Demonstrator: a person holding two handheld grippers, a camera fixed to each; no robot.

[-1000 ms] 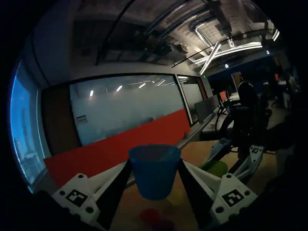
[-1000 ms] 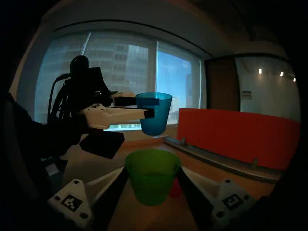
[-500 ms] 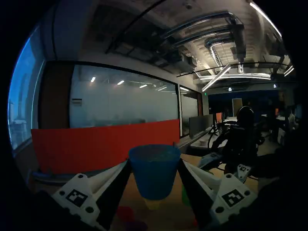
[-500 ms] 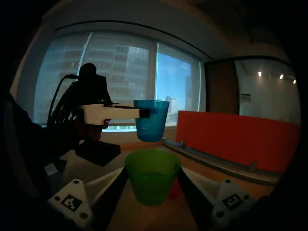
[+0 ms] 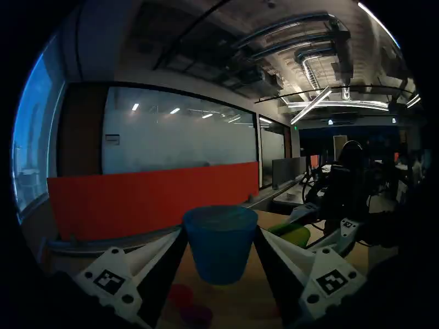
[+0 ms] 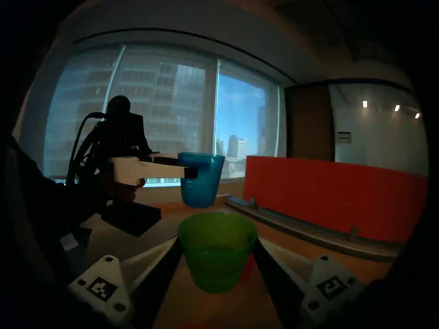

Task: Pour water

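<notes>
while the blue cup (image 5: 220, 249) has sunk lower and leftward in the right gripper view, left gripper (image 5: 219, 234) stays clamped on it, right gripper (image 6: 218, 241) clamped on the green cup (image 6: 217, 255), each cup between the fingers.

The left tongs (image 5: 219, 233) partly hide the green cup (image 5: 293, 236).

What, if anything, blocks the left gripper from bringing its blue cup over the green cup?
Probably nothing, so likely yes. The left gripper holds the blue cup in open air, above and beyond the green cup in the right gripper, with a clear gap between them.
</notes>
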